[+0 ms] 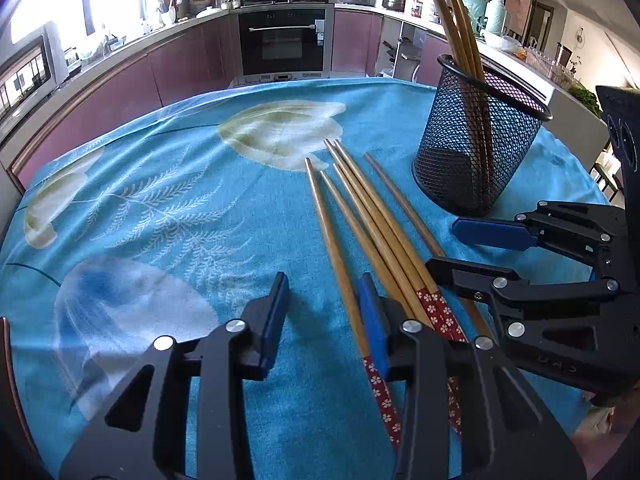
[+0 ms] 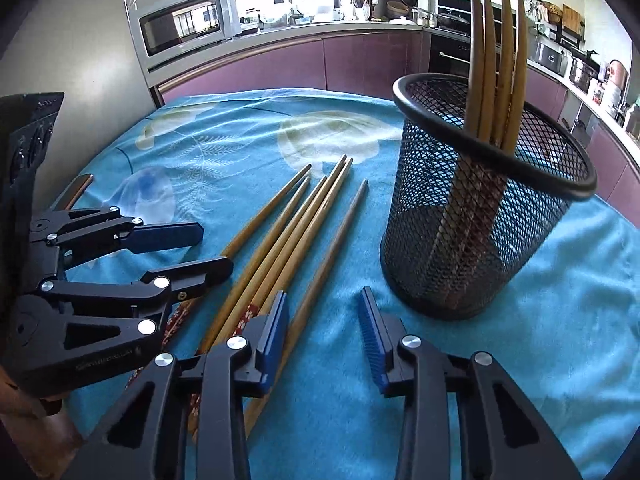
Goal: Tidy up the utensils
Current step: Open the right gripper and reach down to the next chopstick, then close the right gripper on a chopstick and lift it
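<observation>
Several wooden chopsticks (image 1: 360, 216) with red flowered ends lie side by side on the blue tablecloth; they also show in the right wrist view (image 2: 296, 232). A black mesh holder (image 1: 476, 140) stands upright to their right with several chopsticks in it, also in the right wrist view (image 2: 484, 216). My left gripper (image 1: 324, 316) is open and empty, low over the chopsticks' decorated ends; its right finger sits among them. My right gripper (image 2: 324, 332) is open and empty, just right of the bundle, in front of the holder. Each gripper shows in the other's view (image 1: 460, 244) (image 2: 208, 252).
The table is covered by a blue flowered cloth (image 1: 160, 208) that falls off at the far edge. Kitchen cabinets, an oven (image 1: 286, 40) and a microwave (image 2: 184, 24) stand behind the table. A dark flat object (image 2: 78, 190) lies at the table's left edge.
</observation>
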Demonstrator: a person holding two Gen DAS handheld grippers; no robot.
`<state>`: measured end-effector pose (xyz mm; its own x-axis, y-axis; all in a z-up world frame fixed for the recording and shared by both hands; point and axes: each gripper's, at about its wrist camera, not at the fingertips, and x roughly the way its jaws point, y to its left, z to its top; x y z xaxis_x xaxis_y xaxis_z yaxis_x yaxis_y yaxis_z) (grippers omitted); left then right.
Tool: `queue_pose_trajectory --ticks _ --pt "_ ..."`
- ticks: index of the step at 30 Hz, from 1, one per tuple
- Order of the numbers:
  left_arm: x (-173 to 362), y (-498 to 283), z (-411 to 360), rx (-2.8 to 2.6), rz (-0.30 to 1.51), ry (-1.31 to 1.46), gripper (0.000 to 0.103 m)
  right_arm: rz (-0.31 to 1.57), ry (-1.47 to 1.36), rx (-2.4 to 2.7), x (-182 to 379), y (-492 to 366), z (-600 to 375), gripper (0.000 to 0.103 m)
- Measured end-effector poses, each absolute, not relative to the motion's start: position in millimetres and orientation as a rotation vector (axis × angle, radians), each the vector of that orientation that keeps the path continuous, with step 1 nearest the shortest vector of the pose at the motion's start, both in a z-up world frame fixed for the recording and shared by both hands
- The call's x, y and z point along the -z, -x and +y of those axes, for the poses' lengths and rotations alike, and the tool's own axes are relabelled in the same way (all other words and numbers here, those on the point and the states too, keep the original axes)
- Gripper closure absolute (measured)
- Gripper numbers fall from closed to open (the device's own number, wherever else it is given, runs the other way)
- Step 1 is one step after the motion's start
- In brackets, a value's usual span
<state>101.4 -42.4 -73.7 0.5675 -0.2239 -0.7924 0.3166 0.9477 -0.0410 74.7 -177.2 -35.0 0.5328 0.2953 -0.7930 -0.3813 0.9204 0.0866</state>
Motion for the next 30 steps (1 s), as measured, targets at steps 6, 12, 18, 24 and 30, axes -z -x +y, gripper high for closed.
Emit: queue_pose_trajectory --ticks 6,12,18,24,30 --pt "73.1 -102.6 -39.1 0.327 0.92 -0.056 0.092 0.94 0.012 -0.415 34.8 -76.8 -190.6 0.09" --pt "71.1 -97.9 -31.6 0.335 0.922 -0.003 0.095 0.945 -0.05 -0.432 34.3 -73.8 -198.4 0.096" --pt "62.3 -87.8 -25.3 0.354 0.901 0.025 0.095 0.91 -0.097 -0.47 25.2 -65.3 -207.1 0.097" --pt "62.0 -81.4 -34.5 0.393 0.903 -0.002 0.095 0.901 -0.066 -0.539 18.5 -59.0 -199.1 0.1" --pt "72.3 -84.2 -39.9 0.405 0.931 -0.02 0.095 0.919 -0.028 -0.488 23.7 -63.7 -194.3 0.092"
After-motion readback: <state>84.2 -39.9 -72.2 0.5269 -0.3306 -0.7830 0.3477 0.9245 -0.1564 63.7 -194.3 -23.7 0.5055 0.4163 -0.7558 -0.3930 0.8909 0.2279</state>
